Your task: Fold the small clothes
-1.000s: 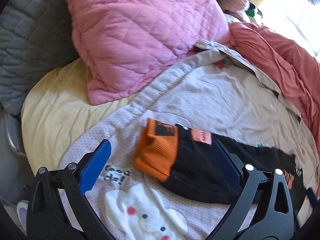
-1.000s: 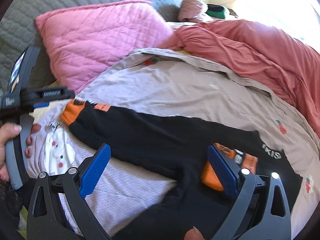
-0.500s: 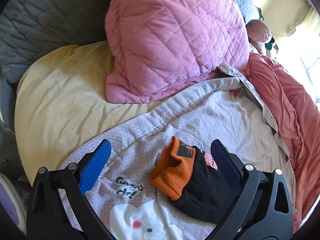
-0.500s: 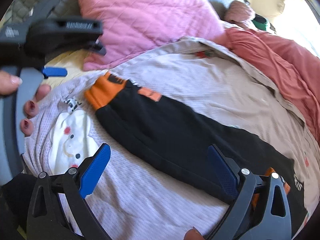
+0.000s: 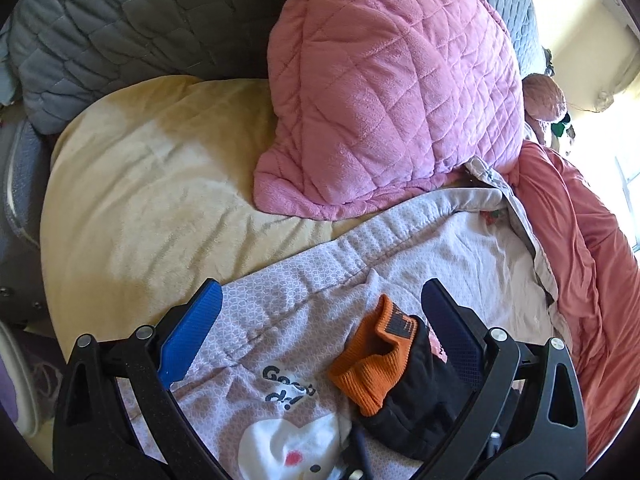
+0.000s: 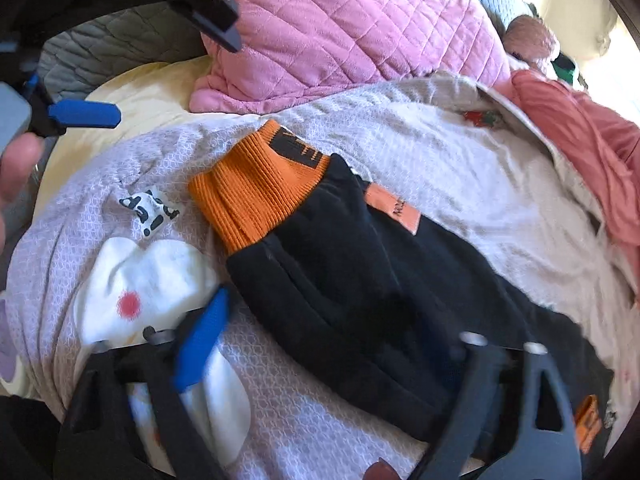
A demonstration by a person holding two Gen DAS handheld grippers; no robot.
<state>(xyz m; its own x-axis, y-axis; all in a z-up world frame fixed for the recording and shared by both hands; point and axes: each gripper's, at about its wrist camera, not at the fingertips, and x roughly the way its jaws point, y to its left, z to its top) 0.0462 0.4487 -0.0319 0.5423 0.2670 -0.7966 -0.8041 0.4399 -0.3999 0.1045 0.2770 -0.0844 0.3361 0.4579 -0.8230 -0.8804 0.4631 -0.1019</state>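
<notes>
Black trousers with orange cuffs on the patterned blanket

The black trousers (image 6: 360, 280) lie across the grey blanket (image 5: 304, 292), orange cuff (image 5: 370, 364) between the spread left gripper (image 5: 320, 304); the right gripper (image 6: 332, 332) (blurred, far finger hard to make out) gapes over them, their lower end cut off.

Taking the pink pillow (image 5: 392, 92) as landmark: in front of it on its left side, the yellow sheet (image 5: 152, 200) lies bare and low, open room for tongs to pass. The pillow itself rises as a bulky block, with the grey quilted headboard (image 5: 120, 28) closing off the space behind it. To the pillow's right, the heaped red blanket (image 5: 580, 248) walls that side. In front of the pillow, the black trousers with orange cuff (image 6: 320, 248) cover the pale printed garment (image 6: 120, 280).
</notes>
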